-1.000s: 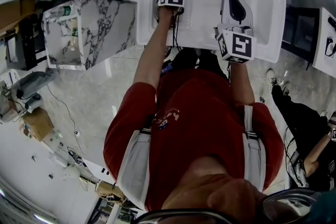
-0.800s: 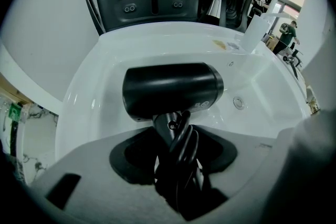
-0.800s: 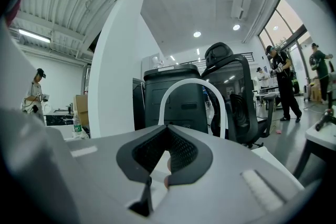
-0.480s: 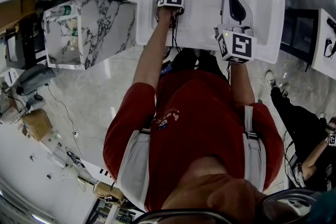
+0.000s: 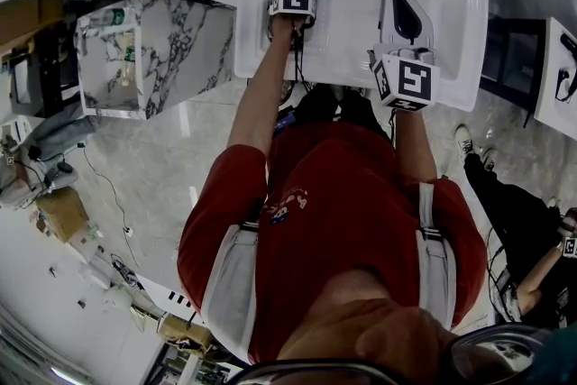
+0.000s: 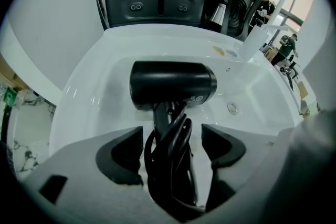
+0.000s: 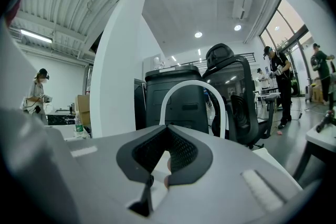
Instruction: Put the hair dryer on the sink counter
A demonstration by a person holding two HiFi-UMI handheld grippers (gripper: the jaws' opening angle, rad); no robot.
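Hair dryer [image 6: 173, 84], black, lies on white sink counter [image 6: 84, 92], barrel crosswise, handle w/ coiled cord [image 6: 176, 165] running back toward L gripper [image 6: 172, 147]. Small white print on barrel, too small to read. L jaws have just been opening: now wide apart, cord between them, pads clear of it. R gripper [image 7: 167, 139] closed tight, empty, aimed level above sink.

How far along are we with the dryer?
Nearly done. The dryer lies on the white sink, near the drain. In hand: the left gripper has just been opening; its jaws stand wide, with the handle and cord between them, unpressed. The right gripper is shut and empty. Left: lift the left gripper clear.
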